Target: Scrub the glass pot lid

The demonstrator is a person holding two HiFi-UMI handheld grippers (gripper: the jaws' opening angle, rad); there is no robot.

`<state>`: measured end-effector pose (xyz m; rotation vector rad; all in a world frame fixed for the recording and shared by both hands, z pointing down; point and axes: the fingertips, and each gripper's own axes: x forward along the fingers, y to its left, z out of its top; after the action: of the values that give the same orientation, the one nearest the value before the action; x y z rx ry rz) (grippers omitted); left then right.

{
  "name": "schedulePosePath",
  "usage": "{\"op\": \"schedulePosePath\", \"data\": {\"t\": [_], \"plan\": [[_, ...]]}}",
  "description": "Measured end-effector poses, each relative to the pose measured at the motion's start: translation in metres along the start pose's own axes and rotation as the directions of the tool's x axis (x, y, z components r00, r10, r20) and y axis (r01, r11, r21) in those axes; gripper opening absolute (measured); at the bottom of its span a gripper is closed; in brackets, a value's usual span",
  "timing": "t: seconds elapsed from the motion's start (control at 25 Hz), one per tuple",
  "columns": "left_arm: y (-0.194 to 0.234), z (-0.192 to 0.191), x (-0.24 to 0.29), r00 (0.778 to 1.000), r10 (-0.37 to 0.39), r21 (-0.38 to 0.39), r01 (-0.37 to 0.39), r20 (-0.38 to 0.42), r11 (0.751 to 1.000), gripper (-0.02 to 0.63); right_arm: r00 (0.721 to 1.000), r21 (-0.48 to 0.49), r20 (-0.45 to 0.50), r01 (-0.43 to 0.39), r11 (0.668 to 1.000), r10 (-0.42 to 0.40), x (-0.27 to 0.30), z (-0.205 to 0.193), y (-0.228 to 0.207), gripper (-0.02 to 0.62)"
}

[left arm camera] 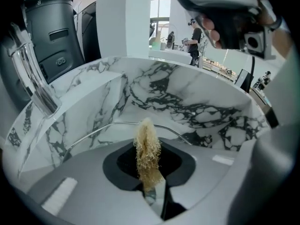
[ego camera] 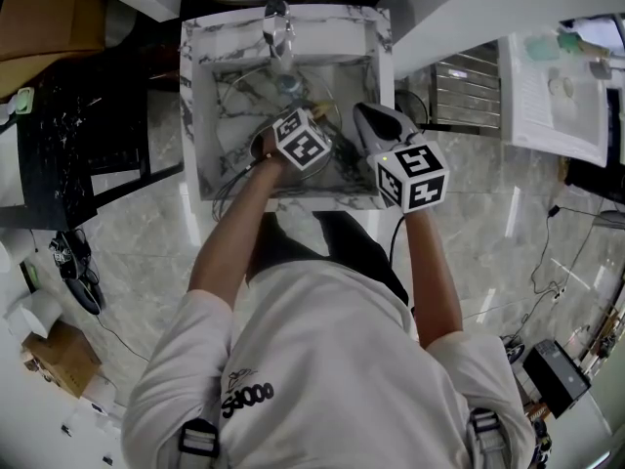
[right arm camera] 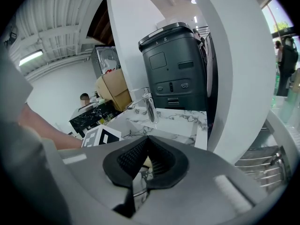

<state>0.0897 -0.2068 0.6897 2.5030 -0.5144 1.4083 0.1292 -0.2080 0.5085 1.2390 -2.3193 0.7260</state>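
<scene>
The glass pot lid (ego camera: pixel 249 106) is down in the marble sink (ego camera: pixel 386 86), under the faucet (ego camera: pixel 278 22). It's clear enough that mostly you just catch its thin metal rim as an arc against the veined basin wall. In the left gripper view that rim curves right behind the scrubber. The left tongs (left arm camera: pixel 149 179) are clamped on a tan, stringy loofah scrubber (left arm camera: pixel 147 149) that sticks straight up out of the pads. From the head view these tongs are reaching in over the lid, with their marker cube (ego camera: pixel 301 140) sitting above the middle of the basin. I can't tell if the loofah is actually touching the glass. The right tongs (right arm camera: pixel 146 161) are squeezed almost fully together at the sink's front right corner. There's a shiny, see-through edge pinched between the pads with marble pattern showing through it, so it looks like the lid's rim. The left gripper view also shows the right tongs up high on the right, with the person's hand wrapped around the handle. Further out, a dark grey machine (right arm camera: pixel 173 69) stands behind the sink beside a white column, and a slatted metal rack (ego camera: pixel 469 86) sits on the surface to the right.
</scene>
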Motion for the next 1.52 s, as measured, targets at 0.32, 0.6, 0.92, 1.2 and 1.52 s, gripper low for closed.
{"op": "schedulePosePath", "data": {"t": [0.32,0.6,0.92,1.2,1.52], "plan": [[-0.031,-0.011,-0.005,0.993,-0.118,0.108,0.120,-0.021,0.987,0.058,1.000,0.003,0.013,-0.003,1.000,0.003,-0.003,-0.001,0.005,0.005],[-0.047,-0.019,-0.012,0.981,-0.192,0.112,0.196,-0.039,0.974,0.058,1.000,0.011,0.010,-0.014,1.000,0.014,0.000,-0.005,0.009,0.005],[-0.067,-0.038,-0.024,0.954,-0.279,0.174,0.294,-0.108,0.940,0.058,0.999,-0.004,-0.006,-0.046,0.999,0.046,0.010,-0.005,0.020,0.005],[-0.090,-0.070,-0.046,0.894,-0.400,0.258,0.443,-0.203,0.859,0.058,0.994,-0.014,-0.013,-0.111,0.994,0.111,0.022,0.000,0.038,0.005],[-0.100,-0.097,-0.063,0.837,-0.469,0.263,0.538,-0.281,0.801,0.058,0.987,-0.050,-0.029,-0.159,0.986,0.158,0.036,0.007,0.056,0.005]]}}
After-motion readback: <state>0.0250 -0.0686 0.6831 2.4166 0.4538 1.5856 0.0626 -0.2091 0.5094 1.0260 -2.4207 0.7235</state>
